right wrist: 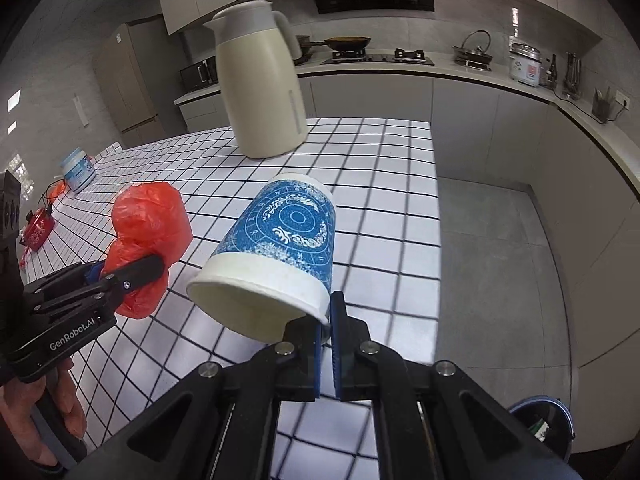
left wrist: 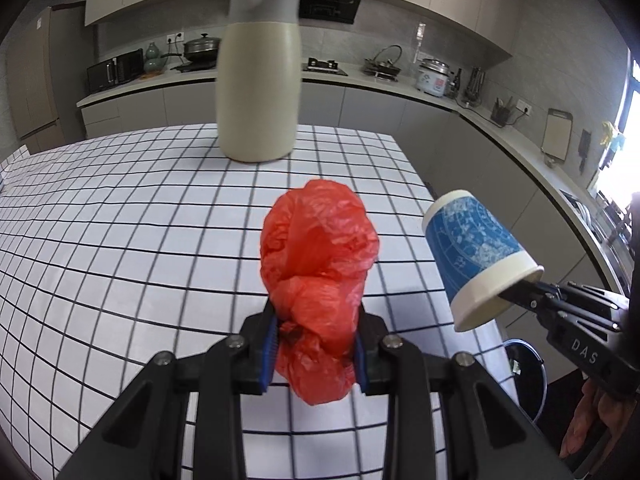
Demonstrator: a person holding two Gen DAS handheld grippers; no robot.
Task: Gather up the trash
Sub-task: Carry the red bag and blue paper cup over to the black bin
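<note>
Two handheld black two-finger grippers hover over a table covered in a white cloth with a black grid (left wrist: 120,240), in a grey kitchen.

The left gripper (left wrist: 316,350) is clamped on a crumpled red plastic bag (left wrist: 320,248). Its blue pads squeeze the bag's lower, knotted part from both sides, so the puffy bulk stands up ahead of the fingers, clear of the tabletop.

The right gripper (right wrist: 327,344) is pinched fully together on the rim of a blue-and-white patterned paper cup (right wrist: 280,248). One finger sits inside the mouth and one outside, gripping only the thin wall. Because it is held by that edge alone, the cup tilts sideways with its base pointing away and its open mouth facing back toward the gripper. It too is lifted off the table.

Both pieces of trash are carried side by side, near each other but apart.

A tall cream insulated jug with a grey lid (right wrist: 260,80) stands farther back on the table and is untouched. A dark round bin with a blue rim (right wrist: 548,424) sits on the floor past the table's right edge, low in the right wrist view; it is probably where both items are headed.
</note>
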